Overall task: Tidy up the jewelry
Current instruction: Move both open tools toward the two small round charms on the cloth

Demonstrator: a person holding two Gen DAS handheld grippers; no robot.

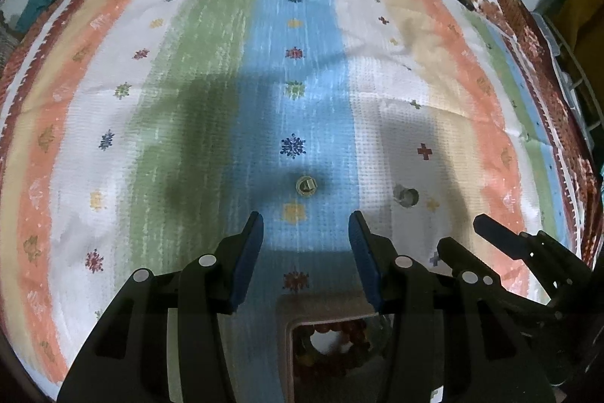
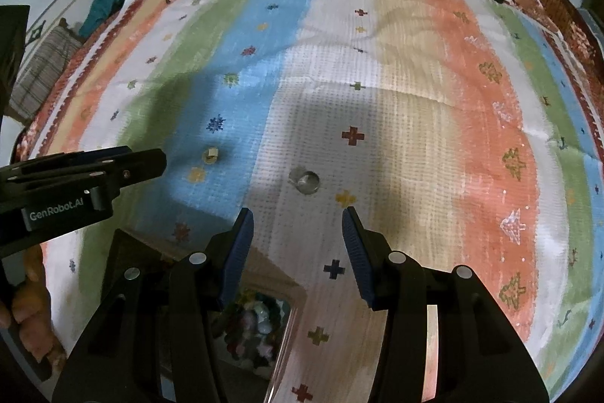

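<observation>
Rings are what remain loose on the striped cloth [image 1: 188,70]: a gold ring [image 1: 306,186] lies on the blue stripe, and a silver ring [image 1: 406,196] lies well apart from it on the white stripe beside a yellow cross. The gold ring is seen just ahead of the left gripper [image 1: 305,233], whose jaws stand apart with nothing between them. The silver ring is likewise just ahead of the right gripper [image 2: 298,227], also parted and empty. A box [image 1: 287,312] holding a beaded bracelet [image 1: 332,331] is partly seen beneath the grippers. Both rings are judged to be light, rigid and smooth, so they may slip or skate on the weave if pinched off-centre. Each is best taken across the band, with the pads closed on opposite sides of the hoop, low against the cloth. The soft cloth may be caught along with the ring, so a gentle closing would be called for.
</observation>
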